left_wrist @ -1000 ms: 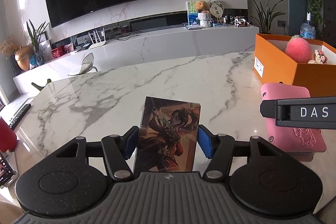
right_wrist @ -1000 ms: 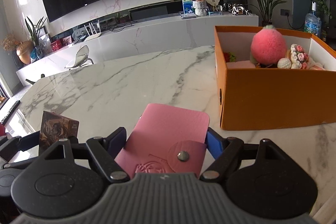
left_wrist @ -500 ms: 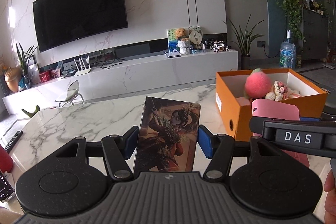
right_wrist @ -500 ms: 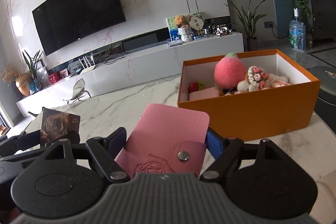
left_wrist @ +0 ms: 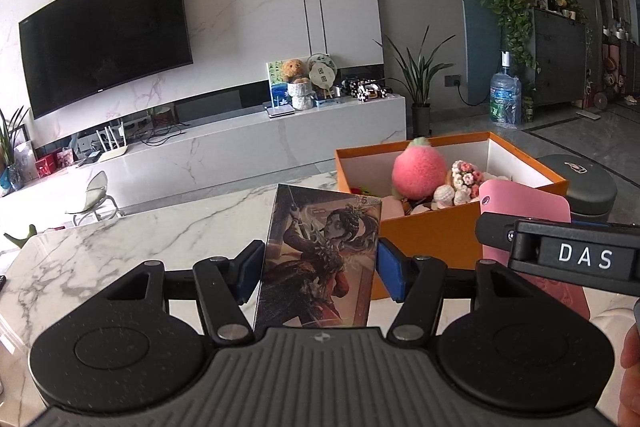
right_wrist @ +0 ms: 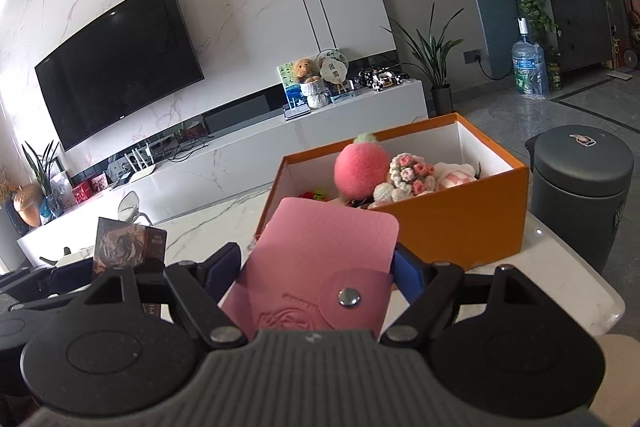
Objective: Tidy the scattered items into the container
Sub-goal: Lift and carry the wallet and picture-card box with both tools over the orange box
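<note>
Left wrist view: the left gripper (left_wrist: 318, 275) clamps a glossy illustrated box (left_wrist: 320, 255) between blue pads. The right gripper (right_wrist: 316, 277) pinches a soft pink snap-button pouch (right_wrist: 320, 267), both raised above the marble table (left_wrist: 140, 251). Beyond, the orange cardboard box (right_wrist: 460, 227) holds a fuzzy pink ball (right_wrist: 362, 173) and crocheted flowers (right_wrist: 412, 177).

An orange box (right_wrist: 460, 227) with a white inside holds a pink fuzzy ball (right_wrist: 362, 171) topped pale green, while just beside that box are a plain pink pouch (right_wrist: 320, 267) and a dark illustrated card box (left_wrist: 320, 259) over white, grey-veined marble (left_wrist: 120, 251).
</note>
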`<control>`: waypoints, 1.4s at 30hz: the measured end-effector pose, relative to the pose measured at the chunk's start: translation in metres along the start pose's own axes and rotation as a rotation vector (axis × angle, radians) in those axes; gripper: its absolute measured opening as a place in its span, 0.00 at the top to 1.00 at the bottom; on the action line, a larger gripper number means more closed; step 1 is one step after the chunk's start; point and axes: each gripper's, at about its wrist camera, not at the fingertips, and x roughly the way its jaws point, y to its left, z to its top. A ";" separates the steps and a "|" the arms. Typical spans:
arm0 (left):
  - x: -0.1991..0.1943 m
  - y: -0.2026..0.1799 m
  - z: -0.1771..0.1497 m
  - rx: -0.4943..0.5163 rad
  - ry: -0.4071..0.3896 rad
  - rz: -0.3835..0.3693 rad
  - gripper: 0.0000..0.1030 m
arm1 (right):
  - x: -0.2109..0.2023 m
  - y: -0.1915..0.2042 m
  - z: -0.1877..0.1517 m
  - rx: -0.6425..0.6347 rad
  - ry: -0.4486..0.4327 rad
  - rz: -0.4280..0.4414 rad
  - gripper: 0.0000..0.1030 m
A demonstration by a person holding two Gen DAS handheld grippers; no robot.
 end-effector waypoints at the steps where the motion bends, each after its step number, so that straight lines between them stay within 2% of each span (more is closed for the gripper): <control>1: 0.003 -0.004 0.000 0.007 0.002 -0.009 0.32 | 0.001 -0.005 0.002 0.009 0.001 -0.004 0.21; 12: 0.048 -0.029 0.013 0.006 0.031 -0.075 0.32 | 0.029 -0.037 0.026 0.040 0.003 -0.018 0.21; 20: 0.084 -0.035 0.042 0.002 -0.009 -0.100 0.32 | 0.070 -0.047 0.056 -0.013 -0.014 0.002 0.21; 27: 0.120 -0.040 0.070 -0.008 -0.038 -0.104 0.32 | 0.115 -0.053 0.097 -0.075 -0.031 -0.012 0.21; 31: 0.137 -0.046 0.069 0.003 -0.004 -0.110 0.32 | 0.144 -0.054 0.108 -0.107 0.013 -0.001 0.21; 34: 0.147 -0.052 0.061 0.038 0.034 -0.121 0.32 | 0.158 -0.057 0.099 -0.108 0.058 0.018 0.21; 39: 0.155 -0.061 0.051 0.079 0.063 -0.121 0.32 | 0.169 -0.066 0.094 -0.101 0.119 0.042 0.21; 42: 0.158 -0.066 0.046 0.107 0.078 -0.092 0.32 | 0.172 -0.074 0.092 -0.086 0.135 0.027 0.21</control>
